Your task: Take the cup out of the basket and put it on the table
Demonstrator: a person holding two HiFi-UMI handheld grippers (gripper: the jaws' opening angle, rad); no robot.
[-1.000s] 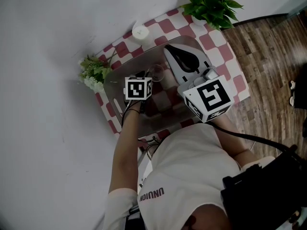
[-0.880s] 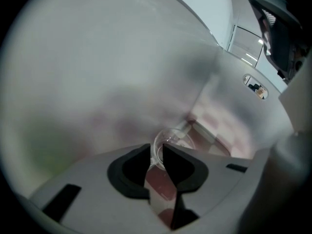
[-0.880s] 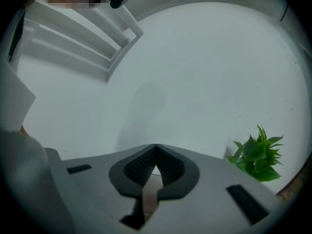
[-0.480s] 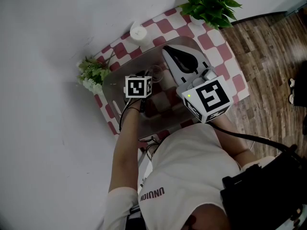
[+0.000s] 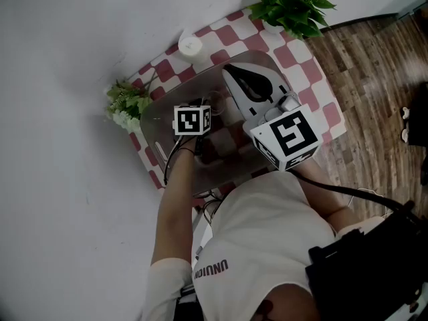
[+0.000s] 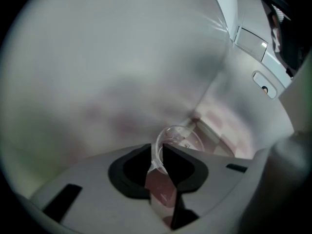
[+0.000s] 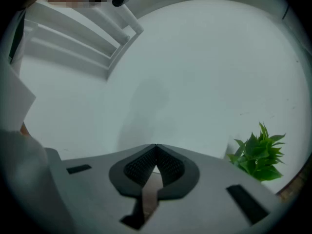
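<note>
- Cup (image 6: 179, 139), a clear glass one, is inside the translucent basket (image 5: 154, 142). Its near rim is pinched between the fingers of the left gripper (image 6: 157, 154).
- Right gripper (image 7: 156, 147) hangs over the basket's right side, fingers pressed together on nothing. It is aimed at the white wall, with a potted plant (image 7: 257, 152) off to its right.
- Progress, as I judge it: the grasp looks made, but the cup has not cleared the basket's walls. Lifting it out and setting it on the checkered table (image 5: 314, 79) remain.
- A thin rim grip on glass could slip or tilt during the lift.
</note>
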